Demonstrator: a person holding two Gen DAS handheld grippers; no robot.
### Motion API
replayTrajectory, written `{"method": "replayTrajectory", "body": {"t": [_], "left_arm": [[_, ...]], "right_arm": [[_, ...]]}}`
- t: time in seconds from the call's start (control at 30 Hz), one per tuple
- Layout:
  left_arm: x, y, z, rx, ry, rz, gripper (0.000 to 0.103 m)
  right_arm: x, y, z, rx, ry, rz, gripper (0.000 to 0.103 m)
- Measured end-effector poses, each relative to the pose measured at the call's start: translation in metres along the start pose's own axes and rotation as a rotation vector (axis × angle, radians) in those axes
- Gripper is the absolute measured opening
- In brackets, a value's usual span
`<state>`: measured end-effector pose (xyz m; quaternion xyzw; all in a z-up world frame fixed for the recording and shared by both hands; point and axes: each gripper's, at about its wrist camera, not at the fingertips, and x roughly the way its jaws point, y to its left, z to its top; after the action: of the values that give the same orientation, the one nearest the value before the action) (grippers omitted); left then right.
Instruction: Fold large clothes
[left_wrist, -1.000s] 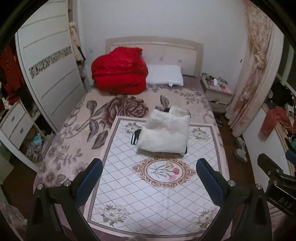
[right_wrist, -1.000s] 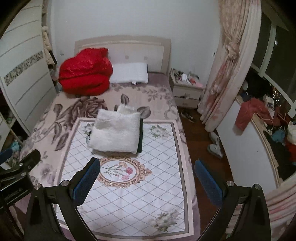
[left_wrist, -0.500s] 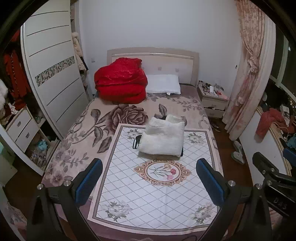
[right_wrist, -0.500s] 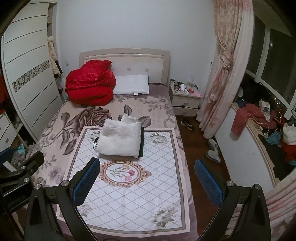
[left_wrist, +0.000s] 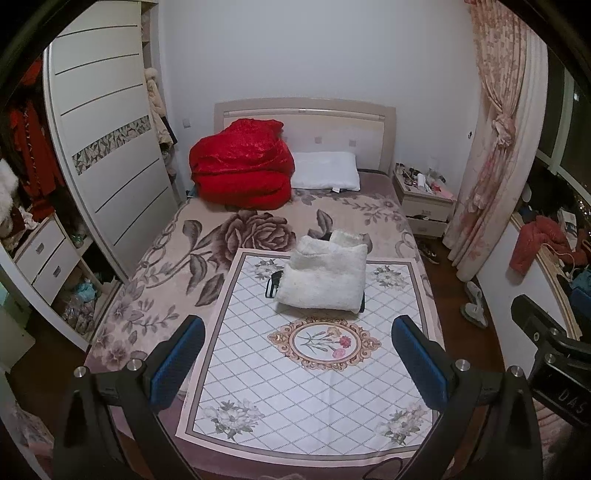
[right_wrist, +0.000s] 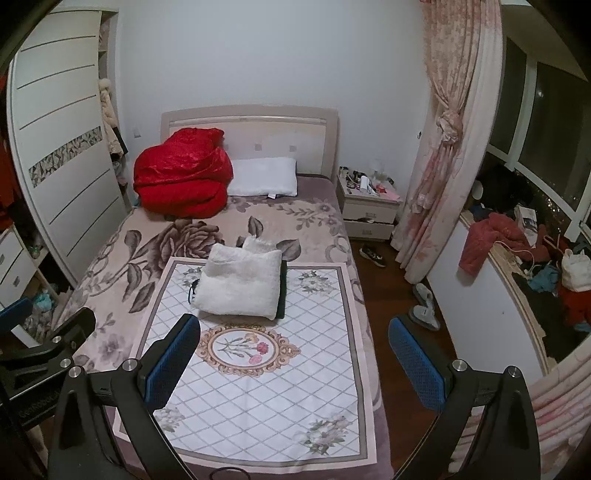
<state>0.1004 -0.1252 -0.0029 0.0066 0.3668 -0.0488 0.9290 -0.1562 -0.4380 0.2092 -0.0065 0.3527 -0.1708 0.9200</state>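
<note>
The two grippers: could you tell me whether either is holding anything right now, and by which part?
Nothing is held. The left gripper and right gripper are both open and empty above the bed's foot, apart from the folded white garment.

You face a bed (left_wrist: 177, 236) against the far white wall (left_wrist: 314, 55), with a sliding-door wardrobe (left_wrist: 107, 147) at left, a cluttered nightstand (left_wrist: 424, 210) and tied pink curtain (left_wrist: 495, 129) at right, over dark wood floor (right_wrist: 391, 295)

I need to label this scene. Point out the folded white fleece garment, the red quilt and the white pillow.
folded white fleece garment (left_wrist: 325, 280): left wrist view, middle of its top face.
red quilt (left_wrist: 240, 166): left wrist view, centre of the bundle.
white pillow (right_wrist: 264, 176): right wrist view, middle of its top.
</note>
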Motion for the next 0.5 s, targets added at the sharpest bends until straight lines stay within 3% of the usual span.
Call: {"method": "replayTrajectory", "body": {"t": [0.5], "left_arm": [[-0.005, -0.001, 0.004, -0.017, -0.023, 0.001, 0.103]], "right_arm": [[0.007, -0.004, 0.010, -0.014, -0.003, 0.029, 0.103]]}}
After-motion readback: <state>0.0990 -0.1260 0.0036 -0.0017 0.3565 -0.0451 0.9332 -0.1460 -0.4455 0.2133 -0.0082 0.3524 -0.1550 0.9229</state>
